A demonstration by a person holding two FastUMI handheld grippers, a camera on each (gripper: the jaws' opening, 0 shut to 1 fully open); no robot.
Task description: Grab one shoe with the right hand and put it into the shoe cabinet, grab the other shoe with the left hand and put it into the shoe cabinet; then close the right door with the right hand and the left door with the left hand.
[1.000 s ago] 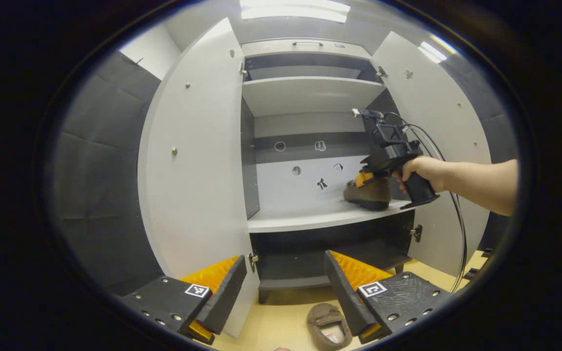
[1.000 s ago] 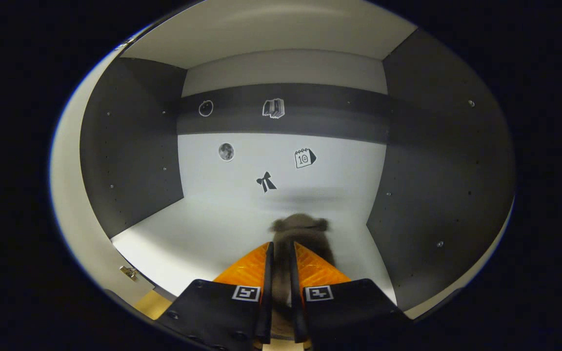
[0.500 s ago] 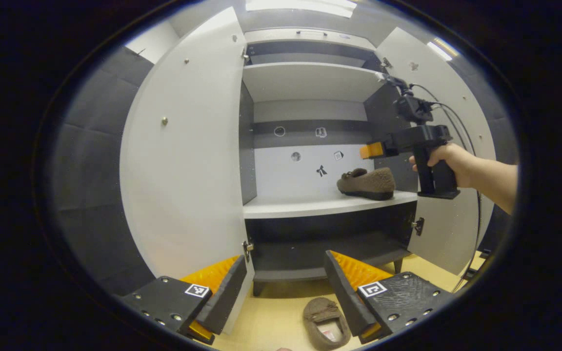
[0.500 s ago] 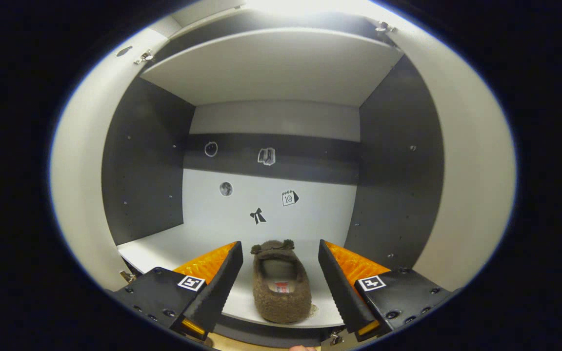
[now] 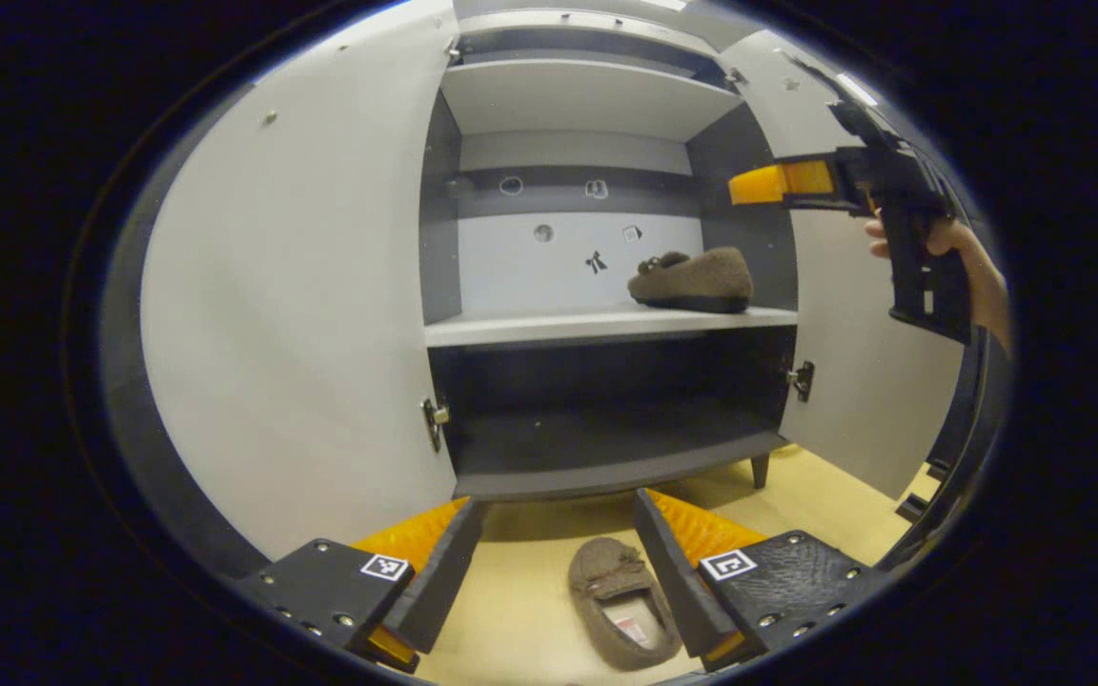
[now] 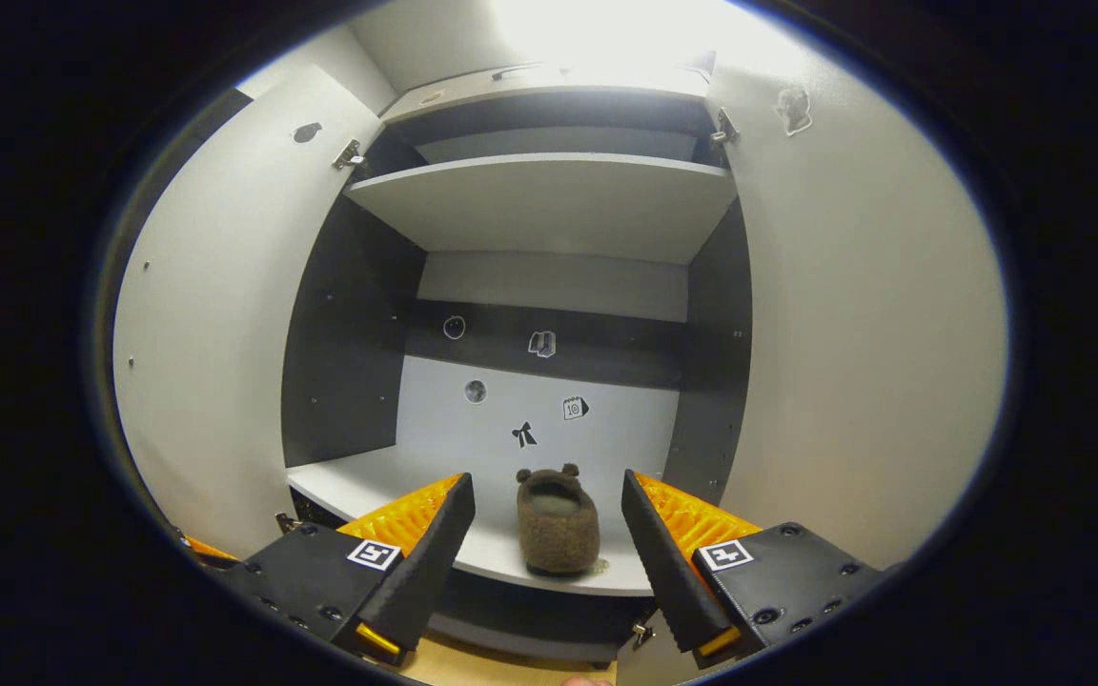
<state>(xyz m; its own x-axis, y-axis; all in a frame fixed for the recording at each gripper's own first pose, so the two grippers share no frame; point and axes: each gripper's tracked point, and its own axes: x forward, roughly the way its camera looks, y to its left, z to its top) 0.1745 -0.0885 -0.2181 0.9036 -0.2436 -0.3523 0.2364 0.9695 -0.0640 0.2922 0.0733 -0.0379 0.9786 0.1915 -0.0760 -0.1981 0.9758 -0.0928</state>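
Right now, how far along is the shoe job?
Done: one shoe sits on the cabinet shelf; right gripper is open. In hand: open left gripper hangs above the second shoe on the floor. Left: grab and shelve it, close both doors.

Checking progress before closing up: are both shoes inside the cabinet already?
No, one shoe sits on the cabinet shelf, the other shoe lies on the floor.

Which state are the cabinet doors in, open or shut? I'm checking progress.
Open. Both the left door and right door stand swung wide, showing a slipper on the shelf.
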